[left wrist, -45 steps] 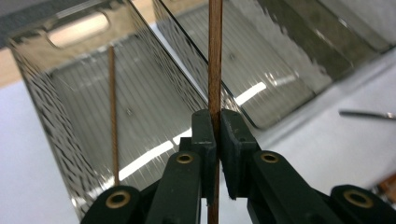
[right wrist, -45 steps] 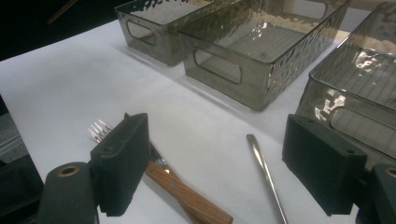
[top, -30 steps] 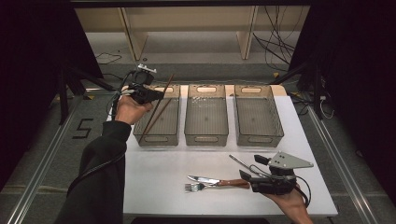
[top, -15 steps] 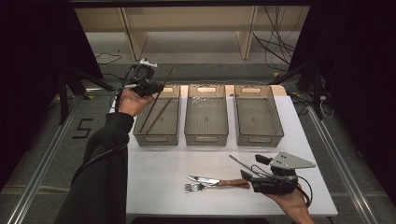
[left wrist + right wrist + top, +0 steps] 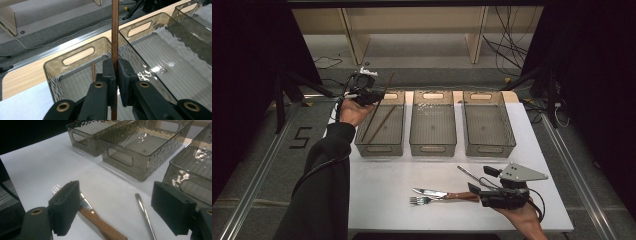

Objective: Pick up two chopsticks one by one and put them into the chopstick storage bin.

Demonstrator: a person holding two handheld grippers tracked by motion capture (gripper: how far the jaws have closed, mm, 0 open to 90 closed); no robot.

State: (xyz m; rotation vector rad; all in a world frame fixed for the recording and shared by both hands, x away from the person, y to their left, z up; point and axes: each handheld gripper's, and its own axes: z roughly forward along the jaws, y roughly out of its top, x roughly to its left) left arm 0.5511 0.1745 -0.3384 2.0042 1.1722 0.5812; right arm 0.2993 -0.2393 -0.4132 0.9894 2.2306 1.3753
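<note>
Left gripper (image 5: 115, 75), jaws clamped on a wooden chopstick (image 5: 115, 32) held above the left bin (image 5: 53, 72), probably over another chopstick (image 5: 93, 72). Released tilted, it could catch the rim. Right gripper (image 5: 122, 207) gapes empty beside cutlery.

L gripper (image 5: 371, 95) raised, jaws clamped (arm outstretched); R gripper (image 5: 476, 191) low, jaws wide.

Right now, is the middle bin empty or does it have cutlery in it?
Empty. The middle bin shows only its bare ribbed floor in the high view; the one chopstick already dropped lies in the left bin.
</note>
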